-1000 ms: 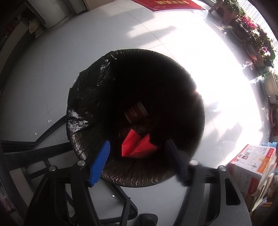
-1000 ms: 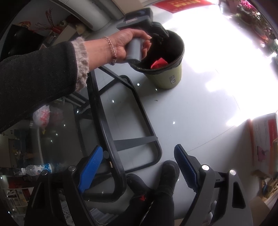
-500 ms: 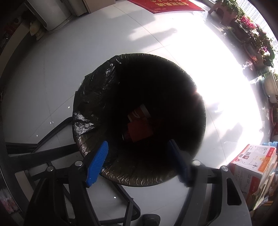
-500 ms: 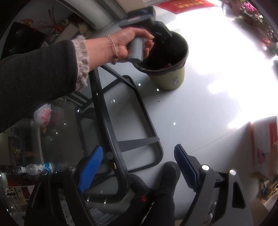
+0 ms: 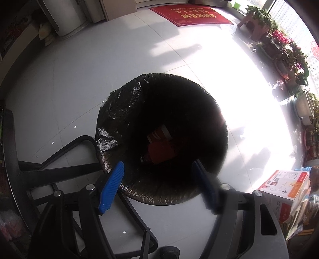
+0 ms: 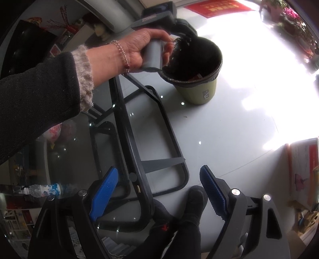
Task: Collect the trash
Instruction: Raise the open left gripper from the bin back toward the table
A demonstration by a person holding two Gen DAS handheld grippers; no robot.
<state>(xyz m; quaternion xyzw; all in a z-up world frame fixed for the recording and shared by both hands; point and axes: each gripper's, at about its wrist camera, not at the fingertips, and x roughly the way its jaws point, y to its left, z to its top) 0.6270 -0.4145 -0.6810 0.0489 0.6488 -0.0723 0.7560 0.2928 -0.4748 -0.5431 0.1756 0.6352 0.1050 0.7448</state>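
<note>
My left gripper [image 5: 159,179] hangs straight over a trash bin [image 5: 111,119] lined with a black bag, jaws open and empty. Deep in the bin lie a red folded piece of trash [image 5: 161,152] and a red cup [image 5: 159,134]. In the right wrist view the bin [image 6: 199,91] is olive green and stands on the white floor, and a person's hand [image 6: 137,49] holds the left gripper's grey handle above its rim. My right gripper [image 6: 159,189] is open with nothing in it, low and well short of the bin, above the person's dark shoes [image 6: 195,201].
A black metal frame [image 6: 139,159] with a glass top stands left of the bin. A printed cardboard box [image 5: 283,187] sits at the right. A red mat [image 5: 191,15] and potted plants [image 5: 283,45] line the far side. A plastic bottle [image 6: 41,190] shows at the lower left.
The red folded piece has dropped from between the left jaws to the bottom of the bin. The left gripper has risen, so the bin looks smaller. The right gripper has stayed put.
</note>
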